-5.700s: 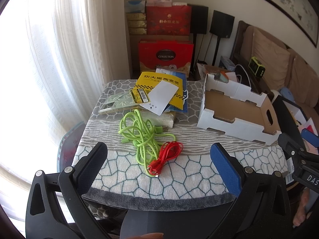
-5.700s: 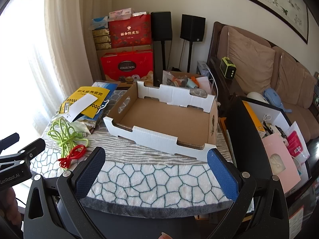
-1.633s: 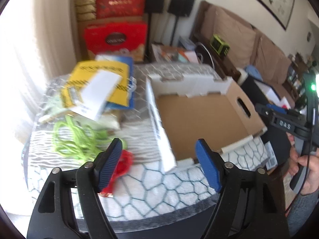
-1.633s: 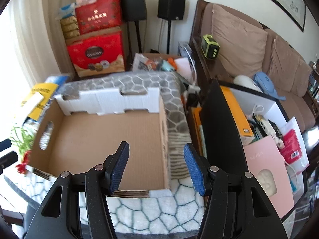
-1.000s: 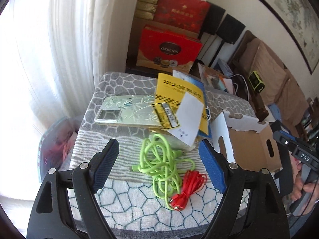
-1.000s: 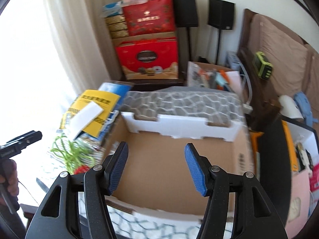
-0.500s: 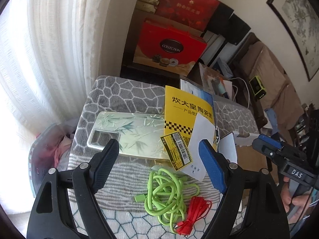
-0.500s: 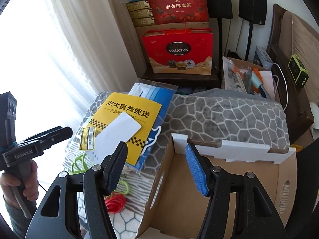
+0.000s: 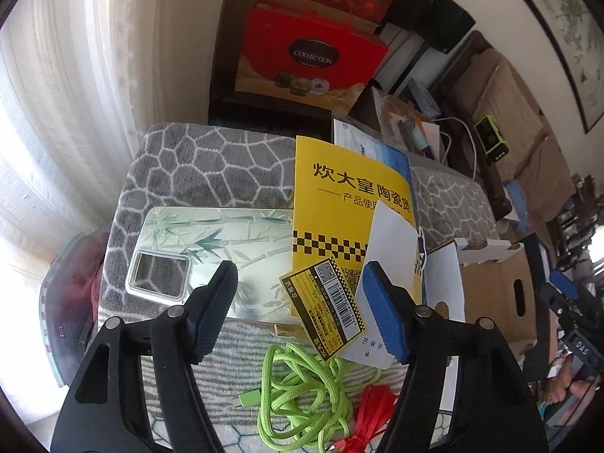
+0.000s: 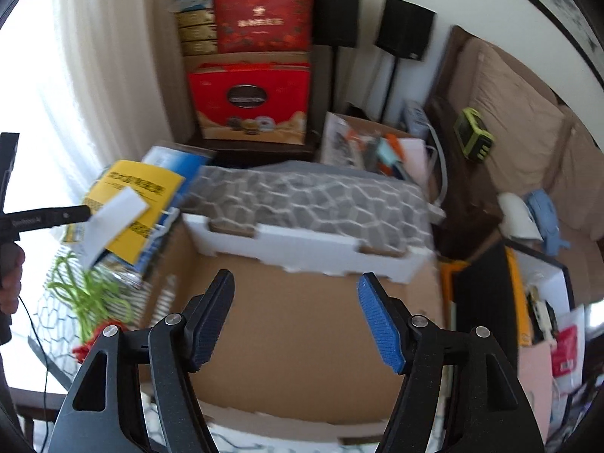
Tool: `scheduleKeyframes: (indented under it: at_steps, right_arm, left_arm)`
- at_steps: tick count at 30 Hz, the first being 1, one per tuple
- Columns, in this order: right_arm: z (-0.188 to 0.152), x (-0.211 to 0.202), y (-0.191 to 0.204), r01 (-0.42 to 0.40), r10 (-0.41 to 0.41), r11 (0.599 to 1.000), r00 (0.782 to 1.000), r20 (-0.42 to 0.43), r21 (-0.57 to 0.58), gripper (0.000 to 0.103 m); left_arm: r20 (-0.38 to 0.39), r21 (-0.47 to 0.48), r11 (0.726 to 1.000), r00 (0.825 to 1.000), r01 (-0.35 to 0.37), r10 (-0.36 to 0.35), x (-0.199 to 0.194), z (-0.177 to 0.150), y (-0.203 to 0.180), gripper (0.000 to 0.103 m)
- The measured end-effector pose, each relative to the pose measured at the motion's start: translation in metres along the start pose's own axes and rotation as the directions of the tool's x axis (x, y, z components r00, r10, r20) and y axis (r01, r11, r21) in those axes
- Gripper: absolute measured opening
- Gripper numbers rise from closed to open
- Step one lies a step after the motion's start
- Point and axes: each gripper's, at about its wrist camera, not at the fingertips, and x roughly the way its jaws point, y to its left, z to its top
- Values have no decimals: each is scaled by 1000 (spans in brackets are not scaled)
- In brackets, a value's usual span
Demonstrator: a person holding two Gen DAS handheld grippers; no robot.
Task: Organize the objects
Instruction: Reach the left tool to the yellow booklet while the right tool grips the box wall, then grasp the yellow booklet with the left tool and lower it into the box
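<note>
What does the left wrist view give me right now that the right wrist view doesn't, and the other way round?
Only the left wrist view shows the bamboo-print phone case lying flat on the patterned cloth, and the yellow barcode tag.

Only the right wrist view shows the whole bare floor of the cardboard box, plus the speakers behind.

Both show the yellow booklet with the white card on it, the green cable, the red cable and the red gift box. Each gripper, left and right, has open, empty fingers.
</note>
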Motion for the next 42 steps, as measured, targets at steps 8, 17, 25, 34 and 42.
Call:
scheduleKeyframes:
  at_steps: [8,17,25,34,42]
  right_arm:
    - [-38,-1,-76,96,-89,988,994,-60,122,70]
    - [-66,23,-107,138,-115,975,984,-136,172,70]
    - [-79,38,-115,108,-74,974,983,-166,201,70]
    - [-83,44,-115,102,-66,974,982,-176,203,60]
    - [-88,47,-117,79,-40,973,983,-180,217,55]
  left_arm:
    - [-13,-8,1000,1000,10,-11,2,4,-3,57]
    - [-19,-10,1000,1000,-3,3,2,9,-4,47]
    - [-4,39,999,999,-36,36,-1,8,-16,9]
    - [67,28,998,996,60,-62,-31,9,-27,1]
    - [142,41,978,968,205,-208,-79,17,-52,0]
